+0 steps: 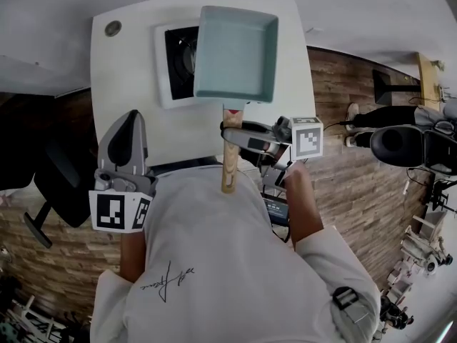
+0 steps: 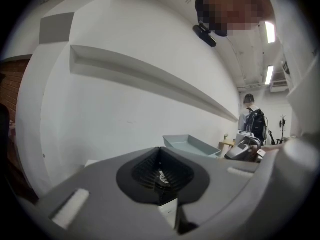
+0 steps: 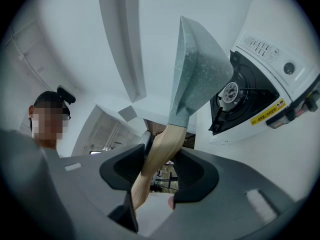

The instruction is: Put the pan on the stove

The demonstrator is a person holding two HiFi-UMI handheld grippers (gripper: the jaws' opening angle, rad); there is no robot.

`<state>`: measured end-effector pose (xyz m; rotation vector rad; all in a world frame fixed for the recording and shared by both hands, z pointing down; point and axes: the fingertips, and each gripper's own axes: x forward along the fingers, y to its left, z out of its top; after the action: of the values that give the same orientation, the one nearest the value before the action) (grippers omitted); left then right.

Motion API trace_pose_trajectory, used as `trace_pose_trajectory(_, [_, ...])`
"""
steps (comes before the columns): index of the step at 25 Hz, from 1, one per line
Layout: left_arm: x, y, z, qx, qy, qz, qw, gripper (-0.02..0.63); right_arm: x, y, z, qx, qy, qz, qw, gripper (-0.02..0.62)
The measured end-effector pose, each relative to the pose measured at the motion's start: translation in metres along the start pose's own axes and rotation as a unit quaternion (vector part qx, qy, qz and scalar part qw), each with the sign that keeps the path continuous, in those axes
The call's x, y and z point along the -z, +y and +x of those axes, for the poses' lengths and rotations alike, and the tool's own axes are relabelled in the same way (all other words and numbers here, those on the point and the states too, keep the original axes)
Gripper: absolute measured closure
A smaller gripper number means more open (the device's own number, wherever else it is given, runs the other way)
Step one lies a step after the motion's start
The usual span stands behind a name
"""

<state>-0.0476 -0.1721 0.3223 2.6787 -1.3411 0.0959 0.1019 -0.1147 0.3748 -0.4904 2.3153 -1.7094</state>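
Right gripper [image 1: 230,130] clamped on the wooden handle [image 1: 229,164], gripped near the body, likely for control. Pan [image 1: 235,52] hung over the stove [image 1: 178,56], apparently not yet seated. Left gripper [image 1: 128,123] closed, empty, kept clear.

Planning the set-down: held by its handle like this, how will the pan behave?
Probably front-heavy: the whole pan hangs beyond the right gripper, so it may droop. The smooth wooden handle could twist between the jaws. It looks rigid, so no flexing is expected.
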Motion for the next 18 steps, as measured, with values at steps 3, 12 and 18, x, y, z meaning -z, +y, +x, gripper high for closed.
trace_pose_trajectory(3, [0.002,0.005,0.001,-0.003,0.002,0.000,1.0000,0.603,0.000,-0.005,0.005,-0.002,0.006,0.003,1.000,0.419])
trace_pose_trajectory(12, [0.003,0.011,-0.002,-0.015,0.005,-0.001,0.9999,0.603,0.000,-0.015,0.013,-0.006,0.027,0.006,1.000,0.419])
trace_pose_trajectory(18, [0.007,0.020,-0.001,-0.020,0.011,-0.002,0.9997,0.603,-0.002,-0.033,0.019,-0.001,0.039,0.020,0.999,0.419])
